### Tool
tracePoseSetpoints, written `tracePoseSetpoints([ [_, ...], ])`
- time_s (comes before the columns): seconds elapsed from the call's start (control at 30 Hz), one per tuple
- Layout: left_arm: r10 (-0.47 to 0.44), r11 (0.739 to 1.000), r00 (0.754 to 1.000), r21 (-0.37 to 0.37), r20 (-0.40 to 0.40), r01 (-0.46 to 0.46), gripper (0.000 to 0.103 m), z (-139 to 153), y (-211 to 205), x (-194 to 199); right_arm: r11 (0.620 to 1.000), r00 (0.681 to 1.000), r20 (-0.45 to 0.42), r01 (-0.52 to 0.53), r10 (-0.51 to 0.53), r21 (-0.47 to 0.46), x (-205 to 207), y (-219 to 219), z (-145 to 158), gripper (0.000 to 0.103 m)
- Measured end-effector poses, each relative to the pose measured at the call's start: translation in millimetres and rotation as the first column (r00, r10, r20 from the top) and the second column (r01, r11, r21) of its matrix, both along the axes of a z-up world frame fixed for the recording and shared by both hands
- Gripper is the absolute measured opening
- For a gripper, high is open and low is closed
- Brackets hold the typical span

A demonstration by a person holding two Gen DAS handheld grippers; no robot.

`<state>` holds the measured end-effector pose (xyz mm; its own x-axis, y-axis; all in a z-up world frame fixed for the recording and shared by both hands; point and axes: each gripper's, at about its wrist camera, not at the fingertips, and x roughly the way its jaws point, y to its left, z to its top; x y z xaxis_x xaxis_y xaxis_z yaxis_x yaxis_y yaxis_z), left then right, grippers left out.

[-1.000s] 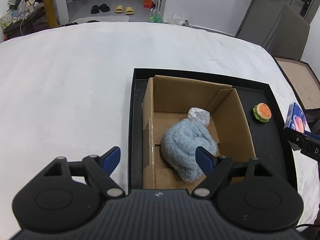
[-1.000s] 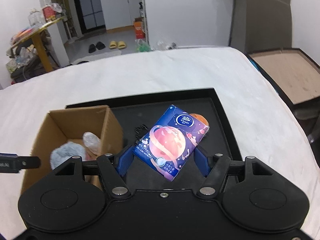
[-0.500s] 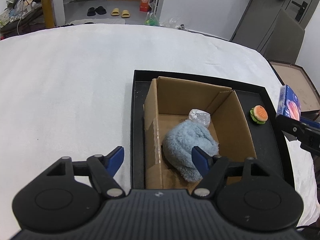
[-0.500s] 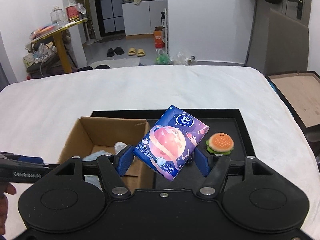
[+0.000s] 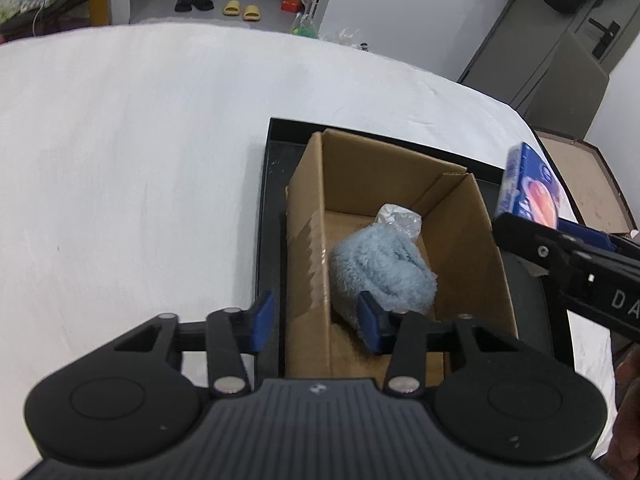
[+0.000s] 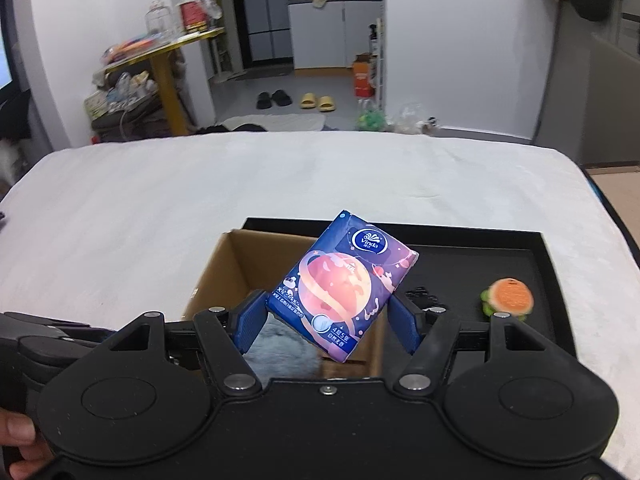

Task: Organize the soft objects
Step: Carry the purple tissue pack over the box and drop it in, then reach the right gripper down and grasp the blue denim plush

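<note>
An open cardboard box [image 5: 460,240] stands in a black tray [image 5: 269,184] on the white surface. Inside it lie a fluffy light-blue soft item [image 5: 384,272] and a crumpled clear wrapper [image 5: 400,218]. My left gripper [image 5: 316,322] hangs over the box's near left corner. Its jaws are closing, one finger outside the left wall and one inside beside the fluffy item, and the pads touch nothing. My right gripper [image 6: 328,320] is shut on a blue tissue pack [image 6: 344,280] and holds it tilted above the box [image 6: 232,264]. The left wrist view shows the pack [image 5: 528,192] at the box's right side.
A small burger toy [image 6: 508,296] lies in the tray [image 6: 520,236] to the right of the box. The white surface spreads wide to the left and far side. A brown board [image 5: 584,184] sits beyond the right edge. A person's hand [image 6: 16,440] grips the left tool.
My left jaws have narrowed a lot and now straddle the box's left wall. My right gripper has carried the tissue pack leftward, from over the tray to above the box.
</note>
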<state>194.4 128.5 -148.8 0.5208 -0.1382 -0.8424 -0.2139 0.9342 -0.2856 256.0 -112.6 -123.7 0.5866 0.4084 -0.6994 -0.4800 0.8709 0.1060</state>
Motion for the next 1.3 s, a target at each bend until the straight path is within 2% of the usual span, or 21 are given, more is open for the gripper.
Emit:
tracePoseSetpoints([
  [0.27,0.007,0.997,1.0,-0.075,-0.025,-0.009,0.016,-15.3,9.6,-0.8,0.999,0.999,-0.021,-0.044,0.045,0.011,4.8,24.6,-3.8,0.064],
  [0.47,0.013,0.996,1.0,-0.089,-0.026,-0.015,0.016,-18.7,10.3,1.0,0.997,0.996,-0.054,-0.066,0.068,0.034,9.3,35.3,-9.5,0.065],
  [0.57,0.016,0.996,1.0,-0.091,-0.027,-0.018,0.016,-19.6,10.2,2.2,0.991,0.992,-0.064,-0.1,0.106,0.091,6.6,42.0,-8.4,0.069],
  [0.6,0.016,0.996,0.999,-0.091,-0.028,-0.018,0.016,-19.7,10.2,2.3,0.99,0.992,-0.063,-0.106,0.112,0.093,5.5,43.5,-8.2,0.072],
  [0.7,0.016,0.995,0.999,-0.093,-0.032,-0.019,0.016,-19.9,10.2,2.3,0.99,0.991,-0.065,-0.107,0.113,0.087,3.3,42.1,-9.1,0.073],
  [0.93,0.011,0.997,0.999,-0.076,-0.035,-0.013,0.017,-15.9,8.7,1.2,0.996,0.994,-0.081,-0.063,0.068,0.064,1.9,28.6,-11.8,0.073],
  [1.07,0.008,0.999,0.999,-0.041,-0.032,-0.009,0.017,-13.0,4.8,1.8,0.998,0.995,-0.087,-0.043,0.046,0.045,-4.3,15.2,-13.5,0.073],
  [1.3,-0.006,1.0,0.999,-0.005,-0.037,0.006,0.024,-8.7,1.1,4.7,0.999,0.995,-0.092,0.028,-0.026,0.024,-4.1,-16.9,-13.2,0.072],
])
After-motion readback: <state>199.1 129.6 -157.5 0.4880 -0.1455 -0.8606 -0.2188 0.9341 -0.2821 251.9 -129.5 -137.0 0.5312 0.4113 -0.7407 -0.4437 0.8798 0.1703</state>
